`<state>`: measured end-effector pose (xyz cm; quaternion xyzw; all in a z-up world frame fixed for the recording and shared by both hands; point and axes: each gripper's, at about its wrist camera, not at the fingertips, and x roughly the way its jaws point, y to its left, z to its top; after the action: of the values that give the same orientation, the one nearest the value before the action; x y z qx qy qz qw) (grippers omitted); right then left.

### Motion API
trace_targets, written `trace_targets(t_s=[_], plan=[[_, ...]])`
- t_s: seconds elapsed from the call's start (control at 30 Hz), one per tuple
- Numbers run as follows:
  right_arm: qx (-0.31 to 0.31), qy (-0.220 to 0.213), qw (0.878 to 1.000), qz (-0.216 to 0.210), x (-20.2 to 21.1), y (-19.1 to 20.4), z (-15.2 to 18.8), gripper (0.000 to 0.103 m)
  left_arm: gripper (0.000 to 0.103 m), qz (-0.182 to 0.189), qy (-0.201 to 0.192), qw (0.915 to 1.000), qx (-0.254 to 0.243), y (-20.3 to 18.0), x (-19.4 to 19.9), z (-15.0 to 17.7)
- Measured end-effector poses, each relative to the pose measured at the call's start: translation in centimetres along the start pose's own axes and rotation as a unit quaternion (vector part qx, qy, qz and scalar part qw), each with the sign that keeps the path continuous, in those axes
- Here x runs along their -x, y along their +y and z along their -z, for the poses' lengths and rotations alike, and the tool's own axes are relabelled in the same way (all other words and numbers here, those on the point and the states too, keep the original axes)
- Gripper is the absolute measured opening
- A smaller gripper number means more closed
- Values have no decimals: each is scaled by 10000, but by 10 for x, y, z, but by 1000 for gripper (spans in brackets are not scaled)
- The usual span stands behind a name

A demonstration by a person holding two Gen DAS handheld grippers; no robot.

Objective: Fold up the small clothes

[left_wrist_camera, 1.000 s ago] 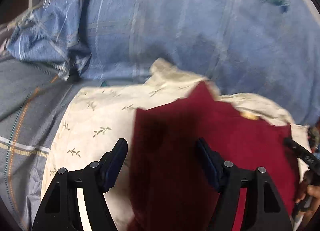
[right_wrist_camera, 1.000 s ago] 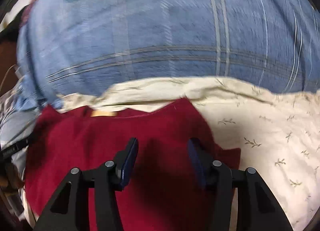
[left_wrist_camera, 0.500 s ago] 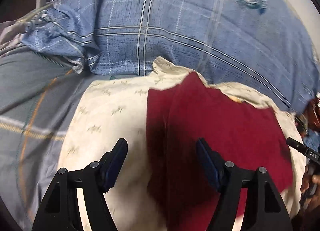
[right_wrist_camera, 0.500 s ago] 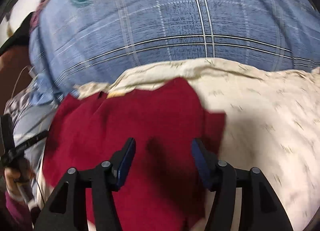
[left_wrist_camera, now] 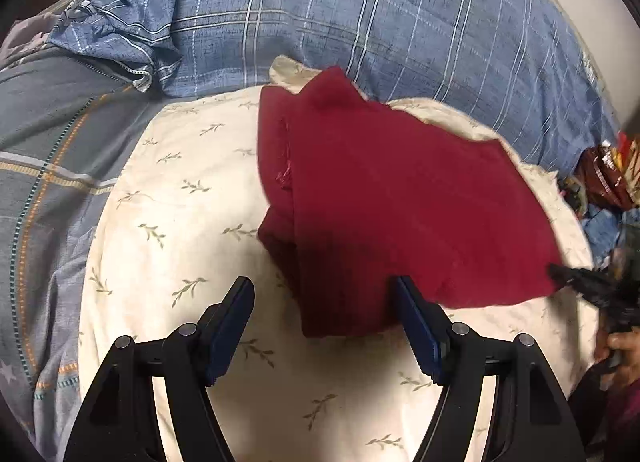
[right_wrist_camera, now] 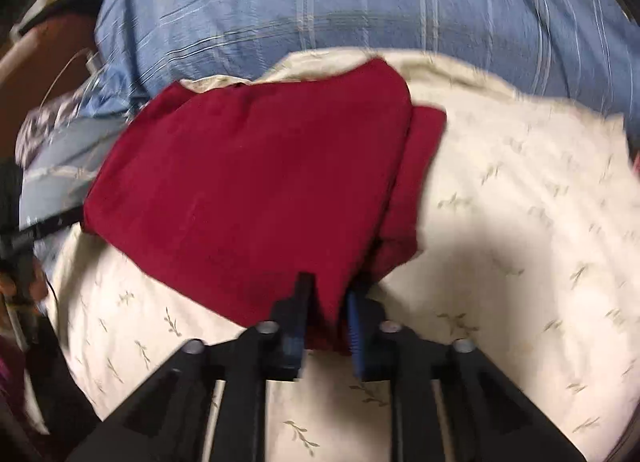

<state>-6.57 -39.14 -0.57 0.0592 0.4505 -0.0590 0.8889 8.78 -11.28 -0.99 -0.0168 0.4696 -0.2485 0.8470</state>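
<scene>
While the red garment (left_wrist_camera: 400, 202) lies partly folded on a cream leaf-print cloth (left_wrist_camera: 180, 190) over a blue plaid bed cover (left_wrist_camera: 320, 22), the left gripper (left_wrist_camera: 326, 318) stands released, its jaws wide, the garment's near edge between them and untouched. The right gripper (right_wrist_camera: 328, 302) is closing, its jaws pinching the garment's near corner (right_wrist_camera: 260, 182).

Dark red garment (left_wrist_camera: 400, 198), partly folded w/ layers overlapping, flat on cream leaf-print cloth (left_wrist_camera: 168, 190).
</scene>
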Motion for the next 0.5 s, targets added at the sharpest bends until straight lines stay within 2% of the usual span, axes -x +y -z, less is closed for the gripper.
trace_targets(t_s=[0.07,0.17,0.33,0.37,0.5], plan=[[84,-117,9999,59,14,-3,-2,7,71,-139,42,9998,-169,1,0,4],[-16,-26,9998,221,11,-16,-1,5,72,-280,105,9993,-233,-2,-7,7],[49,161,9994,301,1,-12,3,6,70,-212,58,9996,-165,-13,0,2],[-4,159,9995,272,6,-12,1,7,70,-173,25,9997,-166,-14,3,1],[-190,-71,9991,367,25,-7,-9,24,70,-125,-92,9999,-38,-19,14,-6]])
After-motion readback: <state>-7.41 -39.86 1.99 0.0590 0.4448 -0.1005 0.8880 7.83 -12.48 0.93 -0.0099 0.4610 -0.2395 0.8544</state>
